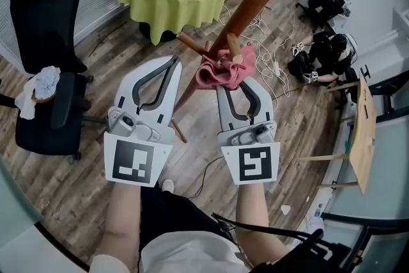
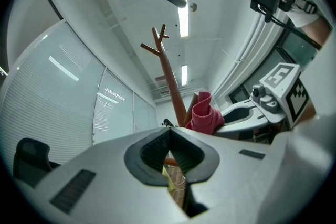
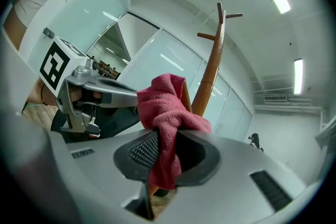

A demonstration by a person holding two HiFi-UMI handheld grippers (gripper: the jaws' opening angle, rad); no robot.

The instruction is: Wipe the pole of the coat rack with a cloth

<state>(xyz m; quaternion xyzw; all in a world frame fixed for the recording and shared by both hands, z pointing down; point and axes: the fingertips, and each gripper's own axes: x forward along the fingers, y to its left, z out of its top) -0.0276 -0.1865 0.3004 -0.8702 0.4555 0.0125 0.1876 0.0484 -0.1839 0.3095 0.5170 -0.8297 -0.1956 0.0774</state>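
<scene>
Right gripper (image 1: pixel 231 83) clamps crumpled pink cloth (image 1: pixel 220 72) at slanted brown wooden coat-rack pole (image 1: pixel 259 0).
Left gripper (image 1: pixel 172 67) alongside, jaws together, empty.

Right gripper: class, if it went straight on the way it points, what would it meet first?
Probably the coat rack's pole, just beyond the red cloth that the right gripper clamps; depth is unclear.
</scene>
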